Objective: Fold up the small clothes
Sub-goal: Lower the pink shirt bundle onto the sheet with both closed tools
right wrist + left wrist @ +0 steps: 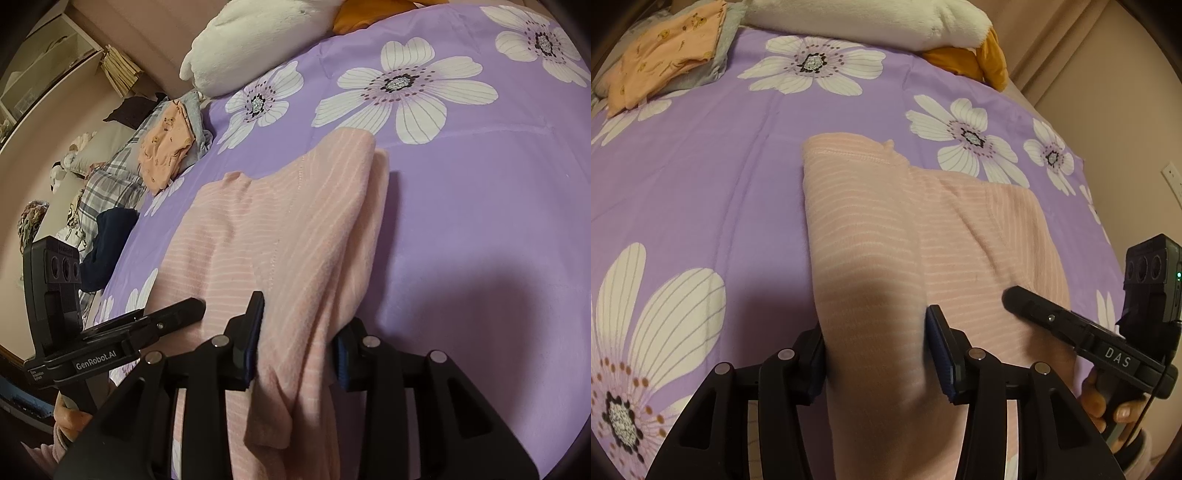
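A pink striped garment (886,240) lies partly folded on the purple flowered bedspread (701,184); it also shows in the right wrist view (266,236). My left gripper (877,354) is open, its fingers standing either side of the garment's near left part. My right gripper (295,343) is open too, its fingers either side of the garment's near right fold, which drapes between them. The right gripper also shows in the left wrist view (1034,306), and the left gripper in the right wrist view (177,314).
A folded orange printed garment (665,62) lies on a grey one at the bed's far left corner. A white plush pillow (868,22) and a mustard cloth (979,62) lie at the head. Plaid and dark clothes (110,192) are piled beside the bed.
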### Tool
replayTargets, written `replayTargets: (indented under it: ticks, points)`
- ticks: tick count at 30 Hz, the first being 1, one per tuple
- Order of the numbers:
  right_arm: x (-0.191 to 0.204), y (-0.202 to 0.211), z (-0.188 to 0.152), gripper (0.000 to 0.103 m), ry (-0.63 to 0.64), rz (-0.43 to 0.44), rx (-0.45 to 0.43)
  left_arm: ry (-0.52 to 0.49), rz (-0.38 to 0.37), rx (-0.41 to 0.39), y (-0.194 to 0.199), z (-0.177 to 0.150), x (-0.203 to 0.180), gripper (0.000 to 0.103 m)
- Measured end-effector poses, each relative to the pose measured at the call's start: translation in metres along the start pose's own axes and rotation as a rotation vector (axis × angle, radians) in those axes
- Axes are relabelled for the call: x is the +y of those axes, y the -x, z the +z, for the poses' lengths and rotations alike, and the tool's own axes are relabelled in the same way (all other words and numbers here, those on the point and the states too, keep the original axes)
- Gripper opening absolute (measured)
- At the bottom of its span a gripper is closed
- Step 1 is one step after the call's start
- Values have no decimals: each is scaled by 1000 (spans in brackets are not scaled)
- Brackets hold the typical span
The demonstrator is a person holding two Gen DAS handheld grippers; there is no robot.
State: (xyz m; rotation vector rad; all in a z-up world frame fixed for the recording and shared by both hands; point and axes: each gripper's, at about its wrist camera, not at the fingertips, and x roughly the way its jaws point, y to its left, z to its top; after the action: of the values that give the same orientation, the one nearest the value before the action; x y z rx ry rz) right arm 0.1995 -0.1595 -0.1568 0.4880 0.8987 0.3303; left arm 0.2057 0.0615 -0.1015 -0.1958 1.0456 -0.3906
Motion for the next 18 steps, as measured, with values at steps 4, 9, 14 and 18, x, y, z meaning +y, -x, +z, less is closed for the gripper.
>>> replayTargets:
  ticks: [4, 9, 14, 18]
  points:
    - [-1, 1, 0, 34, -5, -1, -1, 1, 2, 1, 1, -1, 3, 47]
    - [-3, 3, -2, 35, -11, -5, -3, -1, 6, 1, 2, -4, 4, 48]
    - [-7, 6, -3, 36, -21, -11, -5, -4, 14, -1, 6, -7, 6, 48]
    - [-9, 9, -5, 36, -27, -14, -7, -4, 19, -1, 9, -10, 6, 48]
